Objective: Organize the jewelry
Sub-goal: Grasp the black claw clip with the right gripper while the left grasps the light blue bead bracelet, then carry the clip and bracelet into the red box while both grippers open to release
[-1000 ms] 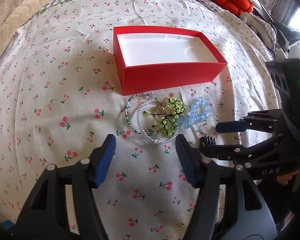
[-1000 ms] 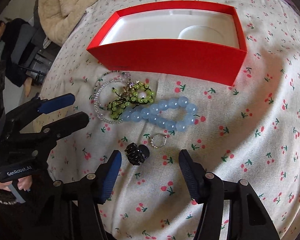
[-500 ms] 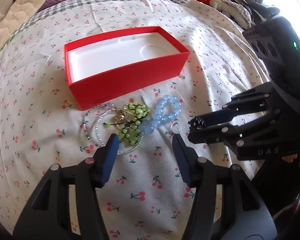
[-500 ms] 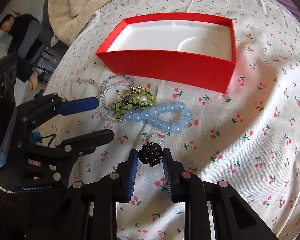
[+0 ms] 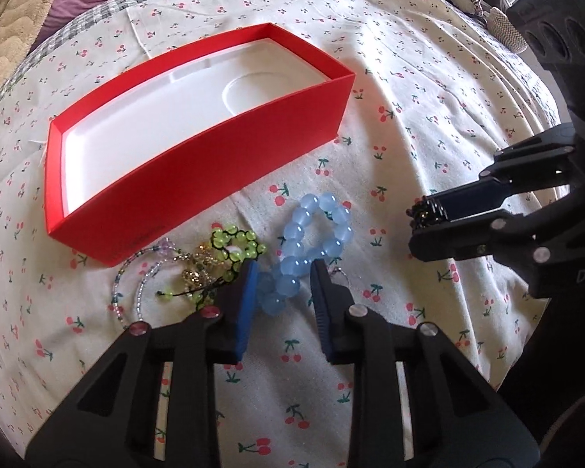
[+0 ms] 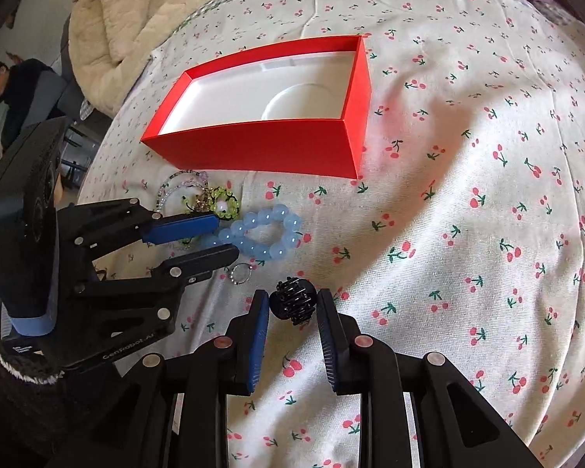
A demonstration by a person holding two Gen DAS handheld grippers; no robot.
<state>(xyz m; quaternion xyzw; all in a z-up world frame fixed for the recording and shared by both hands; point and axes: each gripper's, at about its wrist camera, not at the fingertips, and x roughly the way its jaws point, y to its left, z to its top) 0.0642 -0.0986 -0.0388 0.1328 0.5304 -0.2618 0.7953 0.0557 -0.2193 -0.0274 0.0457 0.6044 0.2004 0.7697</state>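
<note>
Pale blue beads are sitting right between the fingers of the left hand-held gripper, which is straddling the near end of the blue bead bracelet with its pads part-way apart and not yet pressing; the beads are looking glassy and slick, strung on something stretchy, so the loop is likely going to flop and swing once it is lifted. A pinch across two or three beads at that near end seems the sensible hold, since a single round bead could squirt out.

Over on the other side, the right hand-held gripper is pinching the small black claw clip between its narrowed pads, carrying it clear of the bed cover. That clip is looking light, stiff and toothed, so it should be sitting firmly.

Just left of the bracelet, the green bead bracelet is lying tangled with a clear seed-bead strand, touching the left finger's outer side; those thin strands may be snagging and dragging along. A small silver ring is resting on the cover just beside the left hand-held gripper's tip.

Beyond all of it, the red box is standing open with its white tray holding nothing so far, near the pile and within easy reach.
</note>
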